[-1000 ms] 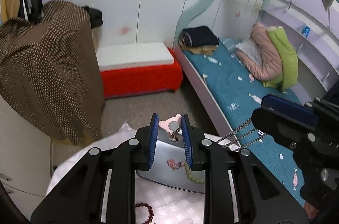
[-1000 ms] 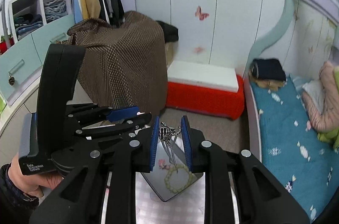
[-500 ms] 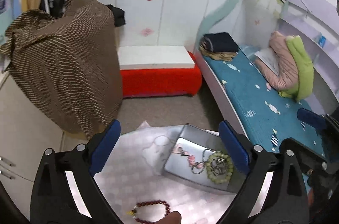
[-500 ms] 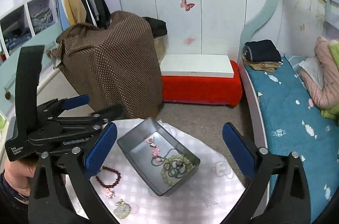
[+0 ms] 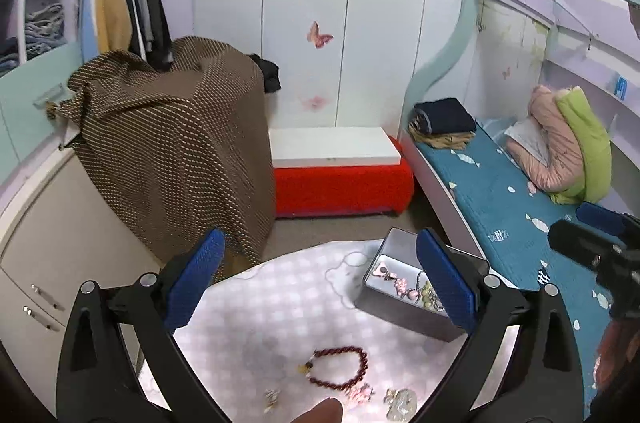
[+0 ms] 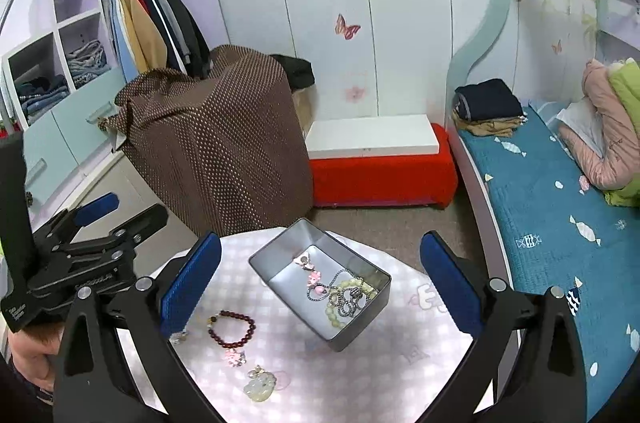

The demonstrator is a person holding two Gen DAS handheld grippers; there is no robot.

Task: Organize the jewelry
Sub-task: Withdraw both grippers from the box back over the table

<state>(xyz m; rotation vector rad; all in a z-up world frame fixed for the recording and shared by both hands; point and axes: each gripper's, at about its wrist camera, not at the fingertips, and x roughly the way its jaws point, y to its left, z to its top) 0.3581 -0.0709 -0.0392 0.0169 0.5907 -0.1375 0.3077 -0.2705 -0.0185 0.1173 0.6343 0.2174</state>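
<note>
A grey metal tin [image 6: 362, 319] stands on the round table with a pink-checked cloth [image 6: 416, 343]. In it lie a pink charm chain, a silver chain necklace [image 6: 346, 293] and a pale green bead bracelet [image 6: 334, 311]. The tin also shows in the left wrist view [image 5: 404, 315]. A dark red bead bracelet [image 6: 232, 329] lies on the cloth left of the tin, with a pink charm [image 6: 235, 357] and a pale jade pendant [image 6: 261, 379] near it. My right gripper [image 6: 320, 281] is open above the table. My left gripper [image 5: 320, 279] is open above the red bracelet [image 5: 340, 367].
A brown dotted cloth [image 6: 224, 143] covers furniture behind the table. A red bench with a white top [image 6: 376, 159] stands at the wall. A bed with a teal cover [image 6: 552, 223] runs along the right. A wardrobe with clothes stands at the left.
Both grippers were shut on jewelry over the tin; they opened, the chain and charm dropped into the tin, and both grippers pulled back and up.
</note>
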